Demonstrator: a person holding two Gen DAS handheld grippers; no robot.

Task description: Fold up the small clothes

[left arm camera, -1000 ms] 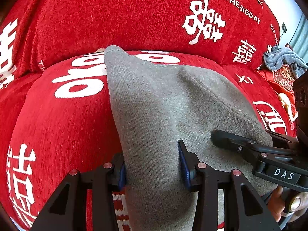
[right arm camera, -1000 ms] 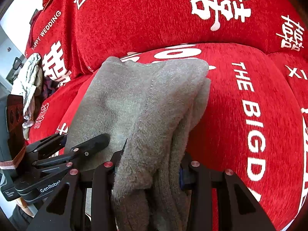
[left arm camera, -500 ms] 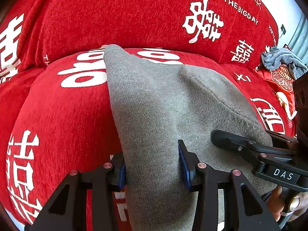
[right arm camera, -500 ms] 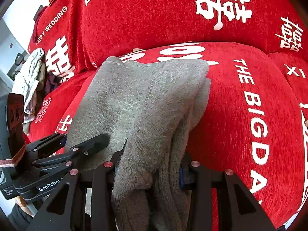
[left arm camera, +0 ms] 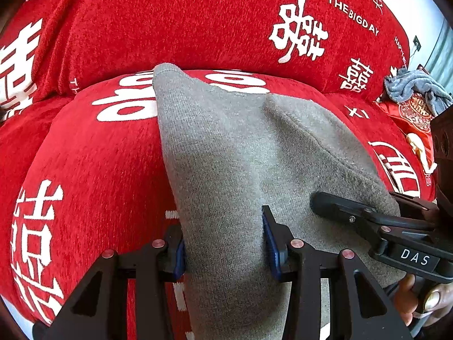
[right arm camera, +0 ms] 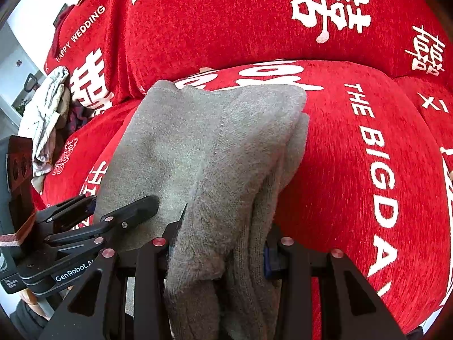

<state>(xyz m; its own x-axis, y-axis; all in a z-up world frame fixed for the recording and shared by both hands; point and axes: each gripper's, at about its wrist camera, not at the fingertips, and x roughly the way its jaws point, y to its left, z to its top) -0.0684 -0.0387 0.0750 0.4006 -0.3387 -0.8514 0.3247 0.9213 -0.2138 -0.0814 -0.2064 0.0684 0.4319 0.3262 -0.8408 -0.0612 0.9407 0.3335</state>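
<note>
I have both the left gripper (left arm camera: pixel 223 243) and right gripper (right arm camera: pixel 218 243) clamped on the near edge of the grey garment (left arm camera: pixel 226 153), lying already doubled on the red sofa seat (left arm camera: pixel 93 170), so I judge further folding remains.

You face a red sofa cover (left arm camera: pixel 198 28) printed with white characters; beyond its right end, a pale wall (left arm camera: pixel 419 14) shows.

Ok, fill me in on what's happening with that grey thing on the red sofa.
A person holds a gripper in each hand, both shut on the near end of a grey knit garment. The left gripper pinches one side, the right gripper a bunched, doubled-over side. The far end rests on the red sofa cover.
</note>
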